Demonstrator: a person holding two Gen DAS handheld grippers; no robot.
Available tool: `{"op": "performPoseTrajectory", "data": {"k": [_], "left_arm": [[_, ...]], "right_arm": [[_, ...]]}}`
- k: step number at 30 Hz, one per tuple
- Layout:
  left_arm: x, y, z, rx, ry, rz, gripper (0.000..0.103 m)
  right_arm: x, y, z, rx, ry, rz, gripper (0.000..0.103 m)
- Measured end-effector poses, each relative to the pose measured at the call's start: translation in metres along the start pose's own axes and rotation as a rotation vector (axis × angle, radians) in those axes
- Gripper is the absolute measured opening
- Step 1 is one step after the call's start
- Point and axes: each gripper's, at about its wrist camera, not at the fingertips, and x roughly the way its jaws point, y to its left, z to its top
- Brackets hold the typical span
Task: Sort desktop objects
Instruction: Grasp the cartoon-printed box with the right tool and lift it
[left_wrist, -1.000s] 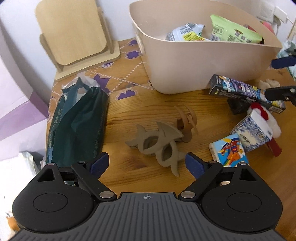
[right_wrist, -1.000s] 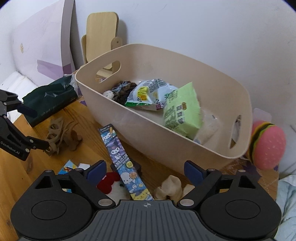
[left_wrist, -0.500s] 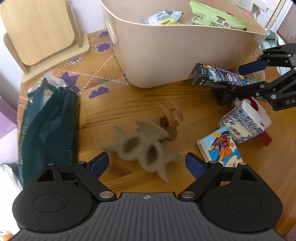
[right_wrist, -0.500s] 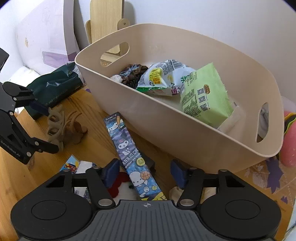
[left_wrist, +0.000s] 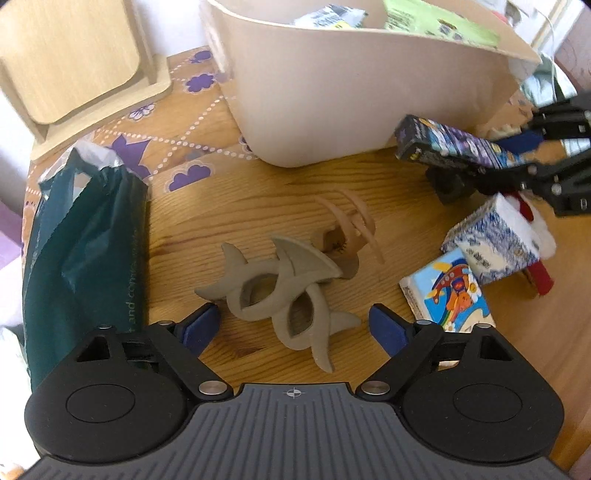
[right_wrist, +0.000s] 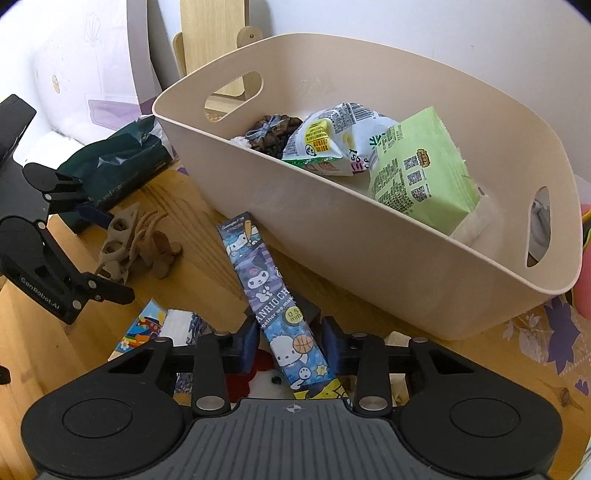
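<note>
Step in hand: pickup of two items for transfer to the beige bin (right_wrist: 369, 236).

Right gripper (right_wrist: 290, 345): I judge it clenched on the cartoon pencil-lead box (right_wrist: 271, 295), both pads against the sides of its near end. The box runs from the gripper toward 11 o'clock, far end just beside the bin's front wall. In the left wrist view the same box (left_wrist: 461, 146) sits at 2 o'clock, propped on a dark block.

Left gripper (left_wrist: 293, 326): released, jaws wide. The grey hair claw (left_wrist: 280, 291) lies on the counter (left_wrist: 229, 206) between the pads, not yet touched. A tan hair claw (left_wrist: 351, 229) lies touching it at 1 o'clock.

Next move, as I judge it:
1. Lift the box clear and carry it over the bin rim toward 1 o'clock.
2. Close the left gripper on the grey claw; its curved prongs may slip, so I would centre on the body.

Bin contents: green snack packet (right_wrist: 421, 173), white snack packet (right_wrist: 332, 140), dark bow scrunchie (right_wrist: 271, 131). Room remains.
</note>
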Motion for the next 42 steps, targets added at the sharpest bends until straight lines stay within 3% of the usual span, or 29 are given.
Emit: {"op": "performPoseTrajectory", "data": {"k": [8,13,18,26,42], "left_arm": [[-0.005,0.002,0.0,-0.079,0.001,0.004,0.065],[-0.008,0.0,-0.001,-0.124,0.015,-0.004,0.046],[-0.011,-0.002,-0.004,-0.163,0.008,0.001,0.045],[-0.02,-0.007,-0.011,-0.137,0.003,0.031,0.045],[-0.061,-0.01,-0.027,-0.156,-0.078,0.036,0.045]], "right_arm": [[-0.005,0.002,-0.006,0.032,-0.01,-0.003,0.031],[-0.01,0.0,-0.009,0.057,-0.019,-0.015,0.029],[-0.016,0.0,-0.01,0.078,-0.035,-0.031,0.028],[-0.029,0.0,-0.013,0.113,-0.062,-0.054,0.026],[-0.062,0.006,-0.018,0.157,-0.129,-0.085,0.022]]}}
